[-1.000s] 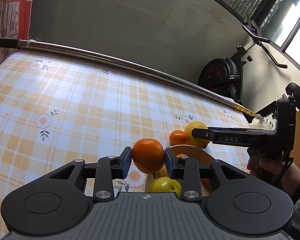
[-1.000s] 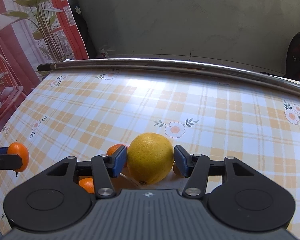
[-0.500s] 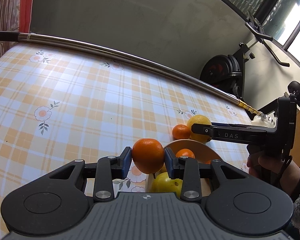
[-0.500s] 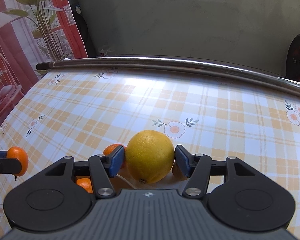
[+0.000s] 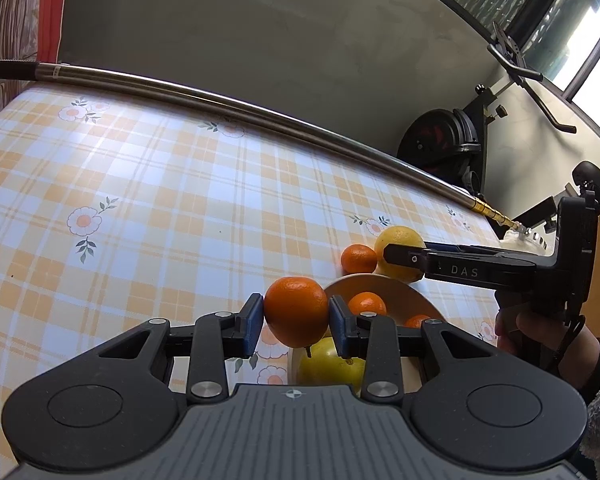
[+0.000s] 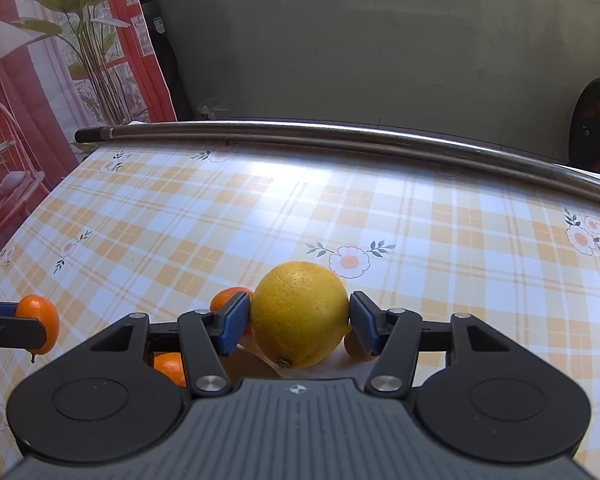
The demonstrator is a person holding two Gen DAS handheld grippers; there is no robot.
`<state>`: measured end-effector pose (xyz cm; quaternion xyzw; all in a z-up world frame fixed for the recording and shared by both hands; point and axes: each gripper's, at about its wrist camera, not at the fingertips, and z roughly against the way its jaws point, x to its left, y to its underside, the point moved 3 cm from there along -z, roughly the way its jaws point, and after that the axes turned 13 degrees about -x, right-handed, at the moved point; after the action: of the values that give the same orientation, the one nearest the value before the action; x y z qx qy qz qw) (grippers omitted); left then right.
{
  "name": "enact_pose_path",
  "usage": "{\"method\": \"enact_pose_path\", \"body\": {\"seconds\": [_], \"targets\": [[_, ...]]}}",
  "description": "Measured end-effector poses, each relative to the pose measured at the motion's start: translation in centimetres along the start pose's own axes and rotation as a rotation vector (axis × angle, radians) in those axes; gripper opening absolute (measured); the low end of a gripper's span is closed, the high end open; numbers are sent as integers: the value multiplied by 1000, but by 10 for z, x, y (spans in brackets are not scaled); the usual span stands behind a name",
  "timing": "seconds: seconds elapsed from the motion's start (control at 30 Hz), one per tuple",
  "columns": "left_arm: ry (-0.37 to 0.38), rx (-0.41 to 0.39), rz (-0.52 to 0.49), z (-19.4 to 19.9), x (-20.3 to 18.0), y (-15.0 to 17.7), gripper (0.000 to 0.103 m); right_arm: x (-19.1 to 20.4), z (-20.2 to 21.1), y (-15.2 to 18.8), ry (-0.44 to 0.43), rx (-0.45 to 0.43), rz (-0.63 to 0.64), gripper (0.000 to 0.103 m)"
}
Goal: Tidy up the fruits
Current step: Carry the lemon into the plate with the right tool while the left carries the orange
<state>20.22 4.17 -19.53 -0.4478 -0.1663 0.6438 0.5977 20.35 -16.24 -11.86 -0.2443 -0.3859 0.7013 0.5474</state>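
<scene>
My left gripper [image 5: 296,318] is shut on an orange [image 5: 296,314], both blue pads pressed to its sides, held above the near rim of a tan bowl [image 5: 396,292]. In the bowl lie a yellow-green apple [image 5: 328,364] and two small oranges [image 5: 366,304]. My right gripper [image 6: 300,320] is shut on a large yellow citrus fruit [image 6: 300,314] at the bowl's far side. A mandarin [image 5: 358,258] sits on the cloth next to it. The right wrist view shows the left gripper [image 6: 32,326] and its orange [image 6: 40,316] at the left edge.
A checked orange-and-white tablecloth [image 5: 160,200] covers the table. A steel pole [image 5: 220,106] lies along its far edge. An exercise bike [image 5: 452,140] stands beyond the table's right end. A hand in a fuzzy sleeve [image 5: 540,332] holds the right gripper.
Both grippers keep their fruits and stay nearly still. In the left wrist view slightly more of the bowl shows under the orange.
</scene>
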Motion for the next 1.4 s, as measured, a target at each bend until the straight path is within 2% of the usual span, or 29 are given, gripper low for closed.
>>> {"method": "enact_pose_path", "body": {"seconds": [0.3, 0.57, 1.1, 1.4], "targets": [[19, -16, -6, 9, -2, -1, 37, -1, 37, -11, -24, -67, -10, 58], [34, -27, -17, 20, -7, 1, 37, 6, 67, -9, -61, -74, -22, 58], [80, -15, -47, 24, -21, 5, 37, 21, 90, 9, -104, -23, -41, 58], [69, 3, -41, 20, -18, 10, 37, 40, 85, 27, -159, 32, -28, 58]]}}
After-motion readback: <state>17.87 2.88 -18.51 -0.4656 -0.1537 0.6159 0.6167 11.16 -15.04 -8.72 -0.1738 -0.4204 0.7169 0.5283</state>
